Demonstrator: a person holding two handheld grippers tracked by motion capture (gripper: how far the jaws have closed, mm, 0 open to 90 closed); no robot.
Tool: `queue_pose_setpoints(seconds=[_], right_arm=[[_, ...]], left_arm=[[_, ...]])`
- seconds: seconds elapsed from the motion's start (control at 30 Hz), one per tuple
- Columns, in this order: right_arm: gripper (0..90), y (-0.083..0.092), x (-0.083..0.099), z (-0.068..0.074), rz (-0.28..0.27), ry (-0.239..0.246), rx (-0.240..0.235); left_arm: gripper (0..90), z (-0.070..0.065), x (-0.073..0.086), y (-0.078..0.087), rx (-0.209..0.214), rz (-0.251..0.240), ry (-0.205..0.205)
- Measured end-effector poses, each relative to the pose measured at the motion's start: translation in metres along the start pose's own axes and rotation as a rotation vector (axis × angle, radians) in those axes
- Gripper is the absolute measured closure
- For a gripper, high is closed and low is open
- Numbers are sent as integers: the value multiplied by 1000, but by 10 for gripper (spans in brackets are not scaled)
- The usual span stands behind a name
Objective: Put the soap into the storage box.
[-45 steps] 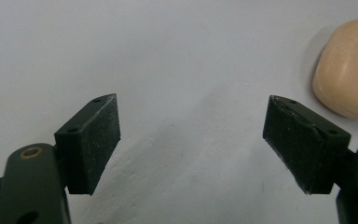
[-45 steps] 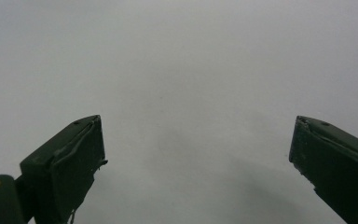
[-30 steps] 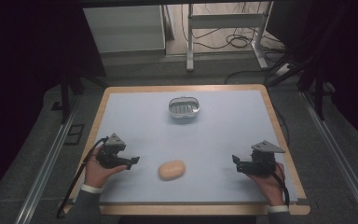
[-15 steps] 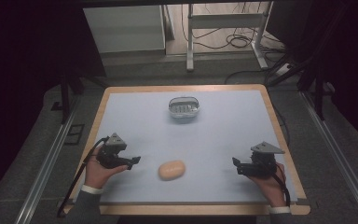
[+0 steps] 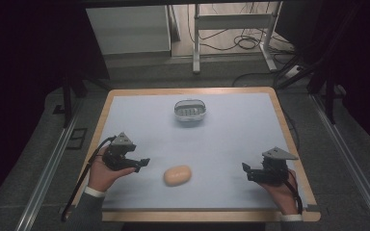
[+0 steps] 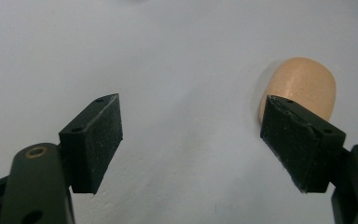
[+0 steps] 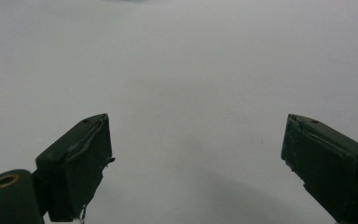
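Item: tan bread-shaped piece [image 5: 177, 175], lying loose on pale table sheet [image 5: 231, 139], near front edge, between both tools.
Left gripper [image 5: 143, 163]: jaws wide, just been narrowing slightly, nothing between; piece just beyond right jaw tip.
Right gripper [image 5: 246, 171]: jaws apart, empty, well off.
Small metal basket [image 5: 190, 110]: far side, apart.
Step, judged: approach before grasp.
Next: centre jaws over piece, then close.

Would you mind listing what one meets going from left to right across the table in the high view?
Left gripper → bread roll → right gripper. The metal basket lies farther back, roughly above the bread roll, so its place in the order is unclear.
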State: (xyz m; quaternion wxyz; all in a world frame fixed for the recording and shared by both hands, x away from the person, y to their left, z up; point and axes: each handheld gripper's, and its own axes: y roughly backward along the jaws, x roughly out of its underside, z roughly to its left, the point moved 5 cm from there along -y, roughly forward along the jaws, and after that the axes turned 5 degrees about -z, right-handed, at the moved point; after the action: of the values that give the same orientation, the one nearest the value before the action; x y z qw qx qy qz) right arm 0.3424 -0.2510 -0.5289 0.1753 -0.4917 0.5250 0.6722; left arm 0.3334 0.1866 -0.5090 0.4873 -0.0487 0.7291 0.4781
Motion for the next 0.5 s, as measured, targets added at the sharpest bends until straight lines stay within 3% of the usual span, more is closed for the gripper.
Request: queue_pose_setpoints(seconds=[0.5], right_arm=[[83, 2, 1, -2, -9, -1, 4]], left_arm=[[210, -18, -15, -2, 31, 29, -66]])
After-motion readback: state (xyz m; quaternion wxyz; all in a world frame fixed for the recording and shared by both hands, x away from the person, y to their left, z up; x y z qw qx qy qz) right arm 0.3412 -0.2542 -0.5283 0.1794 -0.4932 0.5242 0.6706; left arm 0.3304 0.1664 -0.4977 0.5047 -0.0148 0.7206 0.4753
